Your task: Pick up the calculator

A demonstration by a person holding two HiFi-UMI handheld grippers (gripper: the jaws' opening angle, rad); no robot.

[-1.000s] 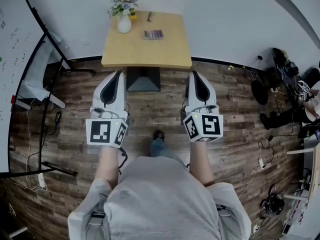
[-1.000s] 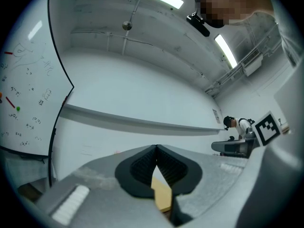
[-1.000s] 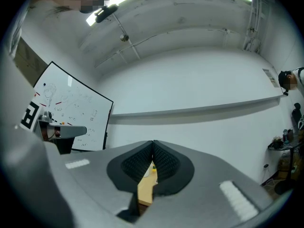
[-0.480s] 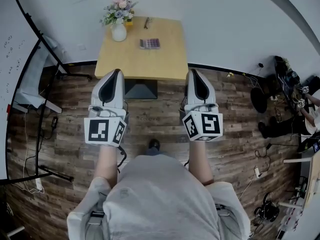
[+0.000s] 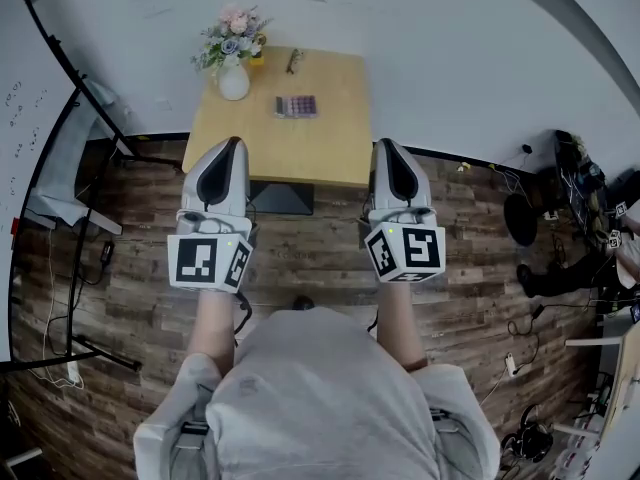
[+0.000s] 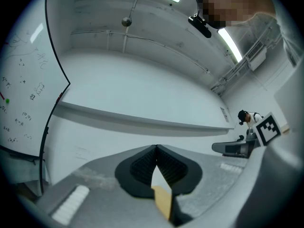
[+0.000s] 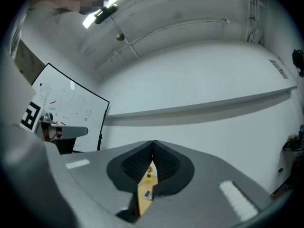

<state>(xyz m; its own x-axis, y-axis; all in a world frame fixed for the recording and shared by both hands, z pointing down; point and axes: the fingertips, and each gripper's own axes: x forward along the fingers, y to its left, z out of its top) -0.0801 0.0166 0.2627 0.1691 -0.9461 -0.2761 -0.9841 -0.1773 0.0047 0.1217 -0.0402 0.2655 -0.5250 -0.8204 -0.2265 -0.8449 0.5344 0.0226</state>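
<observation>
The calculator [image 5: 297, 106], small and dark with rows of keys, lies on the square wooden table [image 5: 320, 143] towards its far half. Both grippers are held level, side by side, over the table's near edge and well short of the calculator. My left gripper [image 5: 230, 144] is shut with nothing in it, and its own view shows the pads meeting [image 6: 156, 147]. My right gripper [image 5: 386, 145] is also shut and empty. In the right gripper view a strip of the table [image 7: 141, 204] with a small grey object, probably the calculator [image 7: 147, 194], shows below the jaws.
A white vase of flowers [image 5: 233, 76], a small yellow object [image 5: 258, 53] and a pair of glasses [image 5: 291, 61] stand at the table's far side. A whiteboard on a black stand [image 5: 45, 158] is at the left. Cables and gear [image 5: 570, 208] lie on the wooden floor at the right.
The person has stepped forward. The table has come closer, and both gripper tips have passed from over the floor to over the table's near edge. Both grippers stayed shut.
</observation>
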